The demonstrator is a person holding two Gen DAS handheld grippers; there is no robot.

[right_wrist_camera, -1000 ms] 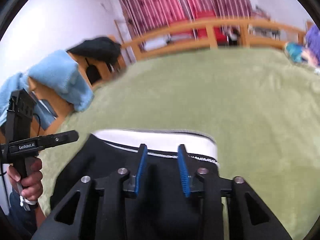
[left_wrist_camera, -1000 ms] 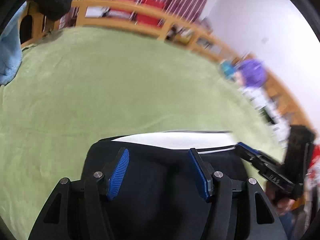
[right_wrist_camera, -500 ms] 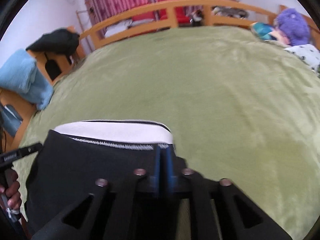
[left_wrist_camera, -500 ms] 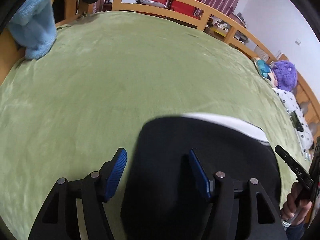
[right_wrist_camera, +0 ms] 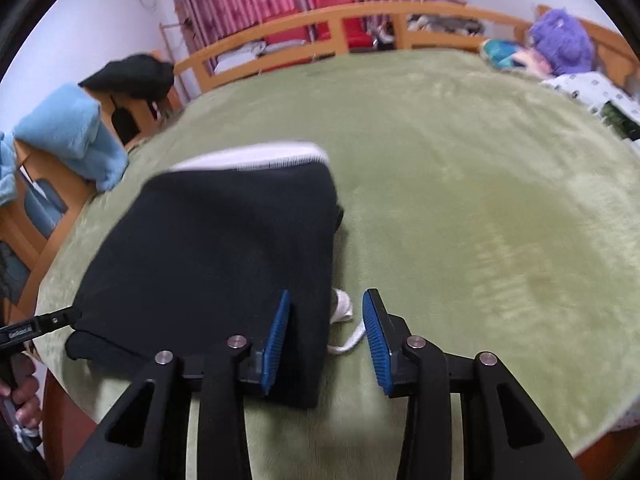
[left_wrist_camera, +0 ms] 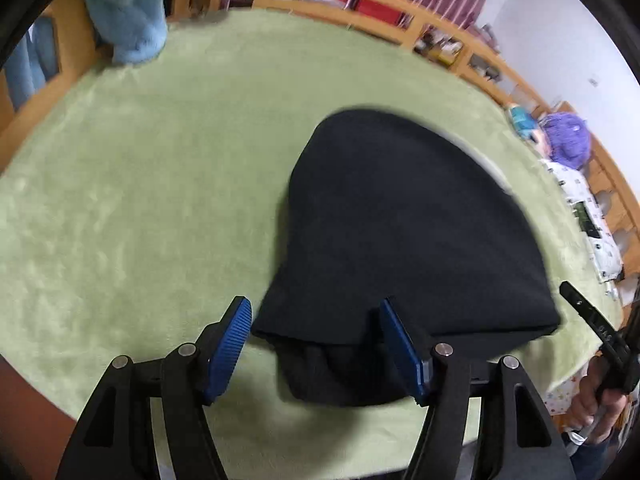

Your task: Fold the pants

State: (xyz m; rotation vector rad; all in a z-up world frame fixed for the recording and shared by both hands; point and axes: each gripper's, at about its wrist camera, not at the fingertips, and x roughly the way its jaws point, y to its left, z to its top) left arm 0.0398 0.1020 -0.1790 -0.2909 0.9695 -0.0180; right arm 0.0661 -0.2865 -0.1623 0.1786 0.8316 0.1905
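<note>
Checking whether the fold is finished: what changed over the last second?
The right gripper was shut on the black pants; its jaws have just been opening, letting go. Both grippers pulled back. The left gripper stayed open; the pants stay folded on the green blanket.

Folded black pants [left_wrist_camera: 400, 232] on green blanket [left_wrist_camera: 140, 200]

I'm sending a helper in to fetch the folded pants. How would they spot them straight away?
Look at the wide green plush bed cover inside the curved wooden bed rail. Near its front edge lies a flat, folded black fabric bundle, the pants, with a white waistband at the far end and a white drawstring trailing out. Nothing else on the cover is black.
</note>
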